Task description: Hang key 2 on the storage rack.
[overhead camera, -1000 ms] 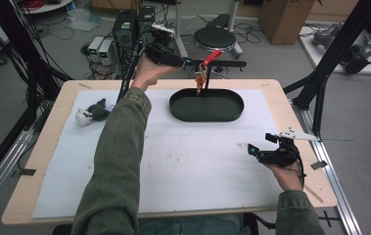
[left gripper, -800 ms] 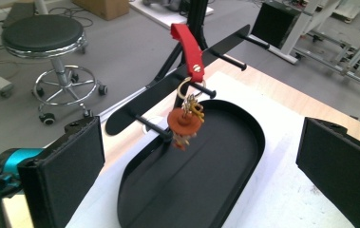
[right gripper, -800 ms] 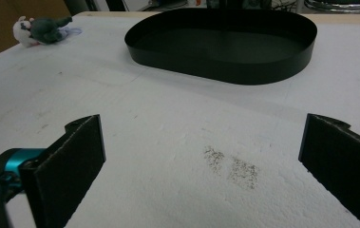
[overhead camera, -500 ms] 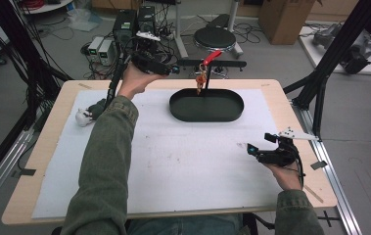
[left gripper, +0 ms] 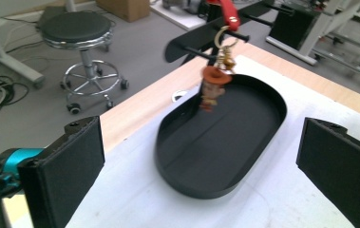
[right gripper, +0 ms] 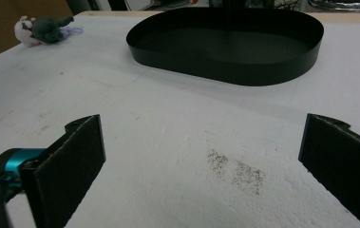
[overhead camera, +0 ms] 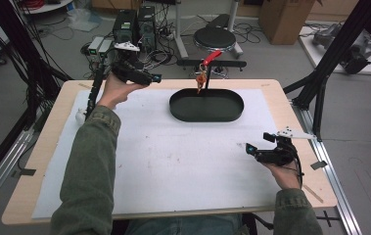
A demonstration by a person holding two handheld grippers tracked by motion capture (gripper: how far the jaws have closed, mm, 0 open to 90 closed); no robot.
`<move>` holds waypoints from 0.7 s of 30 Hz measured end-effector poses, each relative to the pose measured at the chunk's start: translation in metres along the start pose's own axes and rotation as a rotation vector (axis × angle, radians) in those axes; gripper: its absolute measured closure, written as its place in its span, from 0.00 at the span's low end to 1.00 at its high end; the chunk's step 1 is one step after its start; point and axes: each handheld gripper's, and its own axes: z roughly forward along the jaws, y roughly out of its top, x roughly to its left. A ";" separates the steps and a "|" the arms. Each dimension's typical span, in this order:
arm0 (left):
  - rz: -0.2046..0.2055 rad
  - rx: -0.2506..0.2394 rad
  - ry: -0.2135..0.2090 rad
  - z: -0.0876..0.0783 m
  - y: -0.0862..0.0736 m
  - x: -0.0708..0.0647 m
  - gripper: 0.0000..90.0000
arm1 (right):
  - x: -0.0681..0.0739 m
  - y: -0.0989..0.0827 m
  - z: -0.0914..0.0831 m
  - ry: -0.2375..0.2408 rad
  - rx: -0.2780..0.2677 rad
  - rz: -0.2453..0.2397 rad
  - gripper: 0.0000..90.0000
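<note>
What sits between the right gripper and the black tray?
Nothing: the right gripper view shows bare white mat, lightly smudged, from the right gripper to the black tray.

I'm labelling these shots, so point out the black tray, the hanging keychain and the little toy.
black tray (overhead camera: 224, 113), high view, front wall.
keychain (left gripper: 212, 89), left gripper view, brown figure.
toy (right gripper: 44, 28), right gripper view, dark body.
</note>
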 end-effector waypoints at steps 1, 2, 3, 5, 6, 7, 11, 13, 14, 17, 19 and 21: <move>-0.002 -0.004 0.007 -0.004 -0.002 0.003 0.03 | 0.000 0.000 0.000 0.001 0.003 0.003 0.01; -0.006 -0.008 0.013 -0.008 -0.004 0.006 0.03 | 0.000 0.000 0.000 0.002 0.003 0.002 0.01; -0.010 -0.015 0.022 -0.012 -0.006 0.009 0.03 | 0.000 0.000 0.000 0.001 0.003 0.001 0.01; -0.017 -0.025 0.037 -0.019 -0.010 0.014 0.03 | 0.000 -0.001 0.000 0.000 0.005 -0.001 0.01; -0.017 -0.027 0.049 -0.022 -0.012 0.017 0.03 | 0.000 -0.001 0.000 -0.001 0.004 -0.002 0.01; -0.020 -0.030 0.057 -0.025 -0.014 0.019 0.03 | 0.000 -0.001 0.001 -0.002 0.004 -0.005 0.01; -0.033 -0.043 0.087 -0.038 -0.024 0.030 0.03 | 0.001 -0.001 0.001 -0.002 0.010 -0.007 0.01; -0.044 -0.048 0.101 -0.042 -0.028 0.034 0.03 | 0.001 -0.001 0.001 -0.003 0.010 -0.008 0.01; -0.052 -0.046 0.111 -0.046 -0.031 0.037 0.03 | 0.001 -0.001 0.001 -0.004 0.012 -0.007 0.01; -0.070 -0.046 0.131 -0.053 -0.038 0.045 0.03 | 0.001 -0.001 0.001 -0.004 0.017 -0.002 0.01; -0.082 -0.050 0.147 -0.058 -0.042 0.049 0.03 | 0.001 -0.001 0.002 -0.005 0.015 -0.011 0.01; -0.087 -0.053 0.162 -0.064 -0.045 0.054 0.03 | 0.001 -0.001 0.002 -0.007 0.017 -0.013 0.01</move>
